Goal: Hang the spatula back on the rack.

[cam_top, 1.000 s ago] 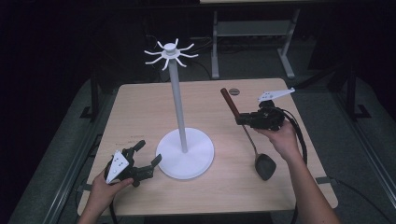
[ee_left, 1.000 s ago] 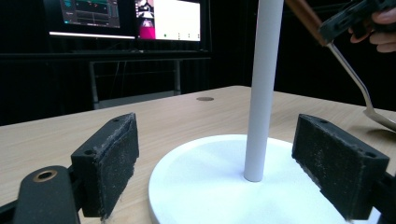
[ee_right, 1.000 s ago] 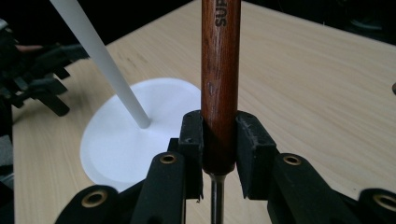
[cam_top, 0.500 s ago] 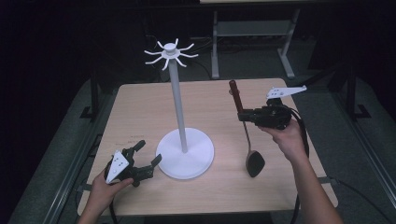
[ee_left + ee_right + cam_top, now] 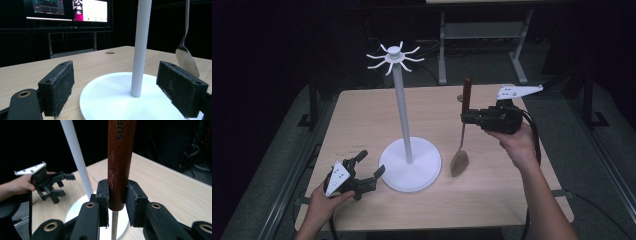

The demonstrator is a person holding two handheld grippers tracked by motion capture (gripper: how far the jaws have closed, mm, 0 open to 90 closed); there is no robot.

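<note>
A white stand [image 5: 404, 120] with a round base [image 5: 412, 165] and hooks at its top [image 5: 394, 56] rises from the middle of the table. My right gripper [image 5: 466, 118] is shut on the brown wooden handle [image 5: 120, 162] of a metal spoon [image 5: 459, 162], which hangs upright to the right of the pole, bowl down just above the table. My left gripper [image 5: 371, 169] rests open at the front left, jaws facing the base [image 5: 117, 100] and pole [image 5: 141, 47]. The spoon bowl [image 5: 186, 58] shows beyond its right jaw.
The light wooden table [image 5: 362, 115] has dark floor on every side. A small round mark [image 5: 460, 98] sits near the far edge. Metal table legs [image 5: 482, 35] stand behind, and lit monitors [image 5: 70, 8] glow in the background of the left gripper view.
My right gripper has swung the spoon from slanted to upright and carried it left toward the stand, lifting its bowl off the table. The left gripper has stayed put.
</note>
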